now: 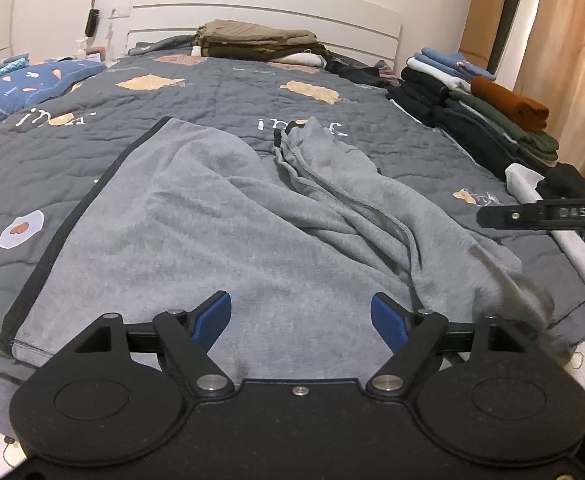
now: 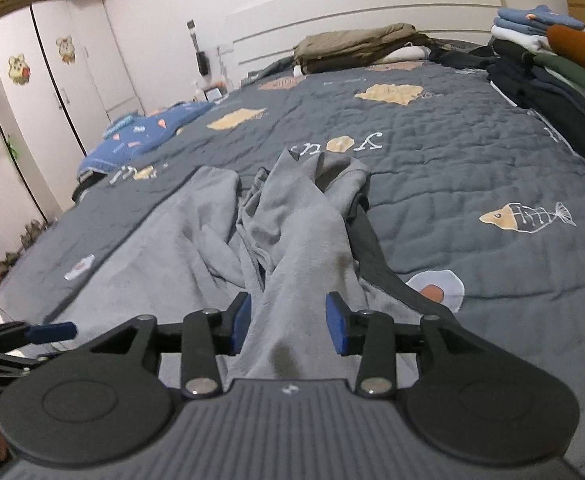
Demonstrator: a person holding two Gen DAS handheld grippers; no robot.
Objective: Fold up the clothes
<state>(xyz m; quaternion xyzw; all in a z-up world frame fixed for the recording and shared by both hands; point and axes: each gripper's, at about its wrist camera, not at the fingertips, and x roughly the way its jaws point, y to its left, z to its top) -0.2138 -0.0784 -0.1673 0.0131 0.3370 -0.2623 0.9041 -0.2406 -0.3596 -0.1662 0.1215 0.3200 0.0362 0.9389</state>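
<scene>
Bedroom, quilted dark-grey bedspread (image 1: 220, 92): spread across its near half, filling the lower centre of both views, lies the grey garment (image 1: 220, 216) you are folding. It looks like soft fleece or jersey, trimmed with a dark band along its left edge in the left wrist view, where that side lies fairly flat. Its right side is bunched into long ridges, with a ribbed opening at the far end.

You appear to be early in the fold, still laying the piece out rather than creasing it. In the right wrist view a raised ridge of the cloth runs up between the fingers of your right gripper (image 2: 288, 328); they stand partly apart, and the pads do not seem to press on the fabric, so it looks released rather than held. Your left gripper (image 1: 300, 318) hovers over the flat part near the hem, fingers wide apart with nothing between them.

The next move probably calls for gripping the bunched side and drawing it outward until it lies flat, before any half is brought over.

Farther out, folded clothes (image 1: 488, 112) are stacked along the right edge of the bed, an olive-brown pile (image 1: 252, 40) sits by the white headboard (image 1: 264, 8), and a blue patterned pillow (image 1: 40, 80) rests at upper left.
</scene>
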